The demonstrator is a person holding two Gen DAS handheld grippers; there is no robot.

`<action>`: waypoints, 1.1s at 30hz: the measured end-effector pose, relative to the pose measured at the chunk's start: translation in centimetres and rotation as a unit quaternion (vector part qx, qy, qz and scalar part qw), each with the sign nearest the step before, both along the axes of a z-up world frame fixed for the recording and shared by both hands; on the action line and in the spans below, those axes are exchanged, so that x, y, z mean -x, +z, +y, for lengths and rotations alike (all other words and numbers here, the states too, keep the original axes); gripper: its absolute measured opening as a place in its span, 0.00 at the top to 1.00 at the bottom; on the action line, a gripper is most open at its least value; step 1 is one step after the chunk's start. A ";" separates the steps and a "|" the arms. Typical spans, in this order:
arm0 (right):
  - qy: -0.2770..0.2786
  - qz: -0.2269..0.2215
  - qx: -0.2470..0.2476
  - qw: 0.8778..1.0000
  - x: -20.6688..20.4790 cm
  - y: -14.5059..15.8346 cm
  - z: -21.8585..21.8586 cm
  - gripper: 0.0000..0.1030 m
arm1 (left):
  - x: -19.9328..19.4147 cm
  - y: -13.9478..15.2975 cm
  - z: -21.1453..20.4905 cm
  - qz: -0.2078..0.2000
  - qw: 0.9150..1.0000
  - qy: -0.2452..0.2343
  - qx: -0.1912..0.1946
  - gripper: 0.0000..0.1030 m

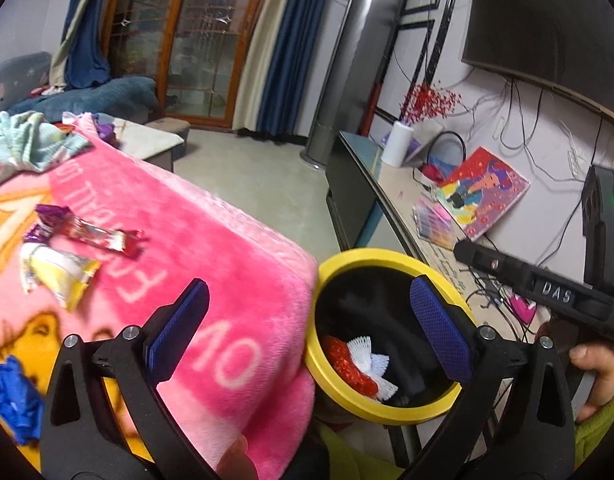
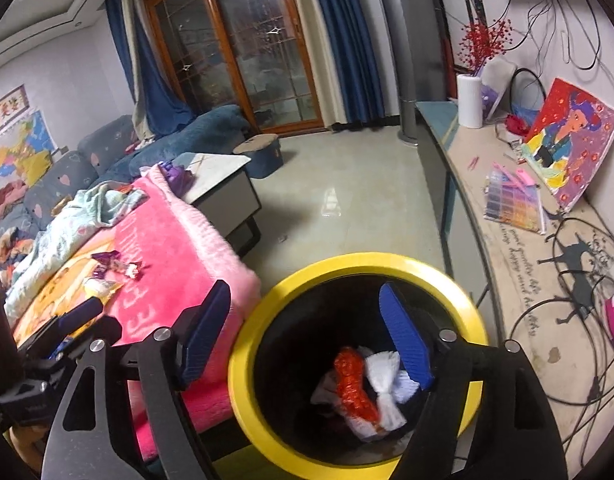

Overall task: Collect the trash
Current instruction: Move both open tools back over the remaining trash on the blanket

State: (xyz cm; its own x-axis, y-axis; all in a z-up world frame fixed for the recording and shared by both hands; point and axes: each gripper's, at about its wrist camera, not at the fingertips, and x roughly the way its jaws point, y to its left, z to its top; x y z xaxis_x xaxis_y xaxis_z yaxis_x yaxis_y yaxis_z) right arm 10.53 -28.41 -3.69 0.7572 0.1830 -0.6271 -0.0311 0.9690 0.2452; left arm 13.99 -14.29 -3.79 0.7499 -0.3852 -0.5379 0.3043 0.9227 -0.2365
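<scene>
Left to right, left wrist view: blue crumpled scrap (image 1: 11,396) at 8 o'clock low on the pink blanket (image 1: 211,264); yellow-white snack wrapper (image 1: 61,270) at 10 o'clock, long axis running 10-to-4; red-silver candy wrapper (image 1: 95,236) just above it, purple end (image 1: 51,214) at its left, long axis also 10-to-4. These are the trash not yet collected, all lying up-left of the left claw (image 1: 307,328), which is wide open with nothing between the pads. Yellow-rimmed bin (image 1: 387,258) sits at 3 o'clock of the blanket edge, touching it; inside are a red mesh wrap (image 1: 347,364) and white foam netting (image 1: 367,356), already dumped. Right claw (image 2: 307,334) hangs over the bin mouth (image 2: 363,266), jaws apart, empty; its right pad overlaps the bin opening. A hand (image 1: 599,372) holds that tool at far right of the left view. Key relation: remaining wrappers lie to the left side, at about 10 o'clock from both claws, well apart from the right one and nearer the left, so I'd judge the left hand better placed for the next pick, closing across the wrapper's short axis. Blanket is soft, so a pad may snag the pile. Table (image 2: 507,240) with clutter at far right is not involved.
</scene>
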 end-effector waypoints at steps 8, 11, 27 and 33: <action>0.034 -0.019 0.013 0.999 0.8 0.7 3.4 0.27 | 0.8 1.7 2.8 -0.033 0.999 0.038 -0.003 0.11; 0.046 -0.024 0.016 0.999 0.9 0.8 4.3 0.27 | 1.0 2.0 4.1 -0.037 0.998 0.054 -0.001 0.11; 0.093 -0.044 0.028 0.994 1.6 1.5 8.3 0.27 | 2.2 2.8 9.2 -0.048 0.992 0.113 0.006 0.11; 0.117 -0.044 0.031 0.992 1.1 1.6 10.3 0.27 | 2.8 3.1 11.3 -0.053 0.989 0.135 0.005 0.11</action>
